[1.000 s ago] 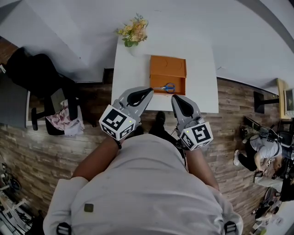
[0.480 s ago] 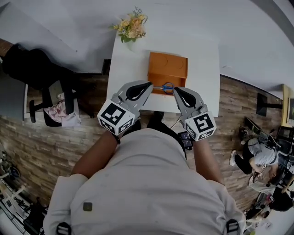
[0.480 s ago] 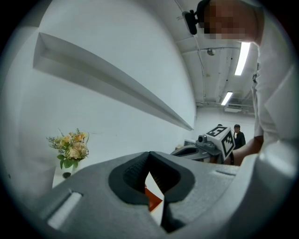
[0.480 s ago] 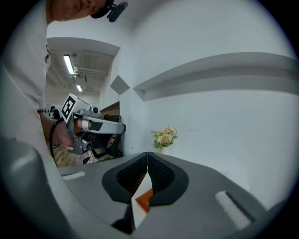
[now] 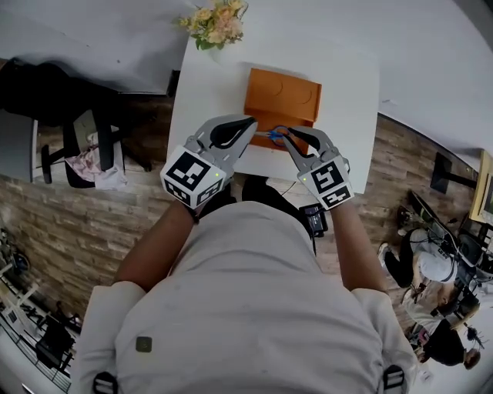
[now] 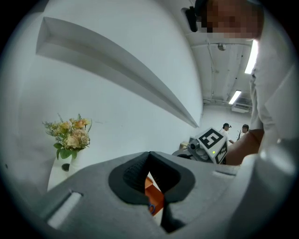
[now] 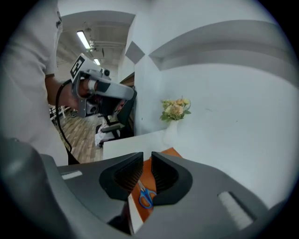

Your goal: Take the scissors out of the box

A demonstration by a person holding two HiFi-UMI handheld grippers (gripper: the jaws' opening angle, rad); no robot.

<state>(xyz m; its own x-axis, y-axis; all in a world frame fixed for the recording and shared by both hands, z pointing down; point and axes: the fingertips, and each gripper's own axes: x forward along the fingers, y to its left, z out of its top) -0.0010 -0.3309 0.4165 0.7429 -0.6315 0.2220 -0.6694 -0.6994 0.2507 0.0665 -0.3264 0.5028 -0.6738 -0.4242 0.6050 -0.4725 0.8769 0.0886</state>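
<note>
An open orange box (image 5: 281, 98) lies on the white table (image 5: 206, 92), and blue-handled scissors (image 5: 275, 136) rest in its near part. My right gripper (image 5: 286, 132) points down at the scissors' handles. Its jaws have just been opening and stand a narrow gap apart, with nothing between them. In the right gripper view the scissors (image 7: 145, 196) lie beyond the right gripper (image 7: 147, 158), inside the box (image 7: 174, 152). My left gripper (image 5: 251, 121) hovers by the box's near left corner with its tips together and holds nothing. In the left gripper view, the left gripper (image 6: 148, 156) shows the box (image 6: 155, 198) through its jaws.
A vase of flowers (image 5: 216, 19) stands at the table's far left corner. A black chair (image 5: 65, 92) with cloth on it sits left of the table. People (image 5: 420, 269) are on the wooden floor to the right. A white wall lies behind the table.
Both grippers moved forward over the table edge toward the box. The right gripper tipped downward onto the scissors' spot and its jaws parted.
</note>
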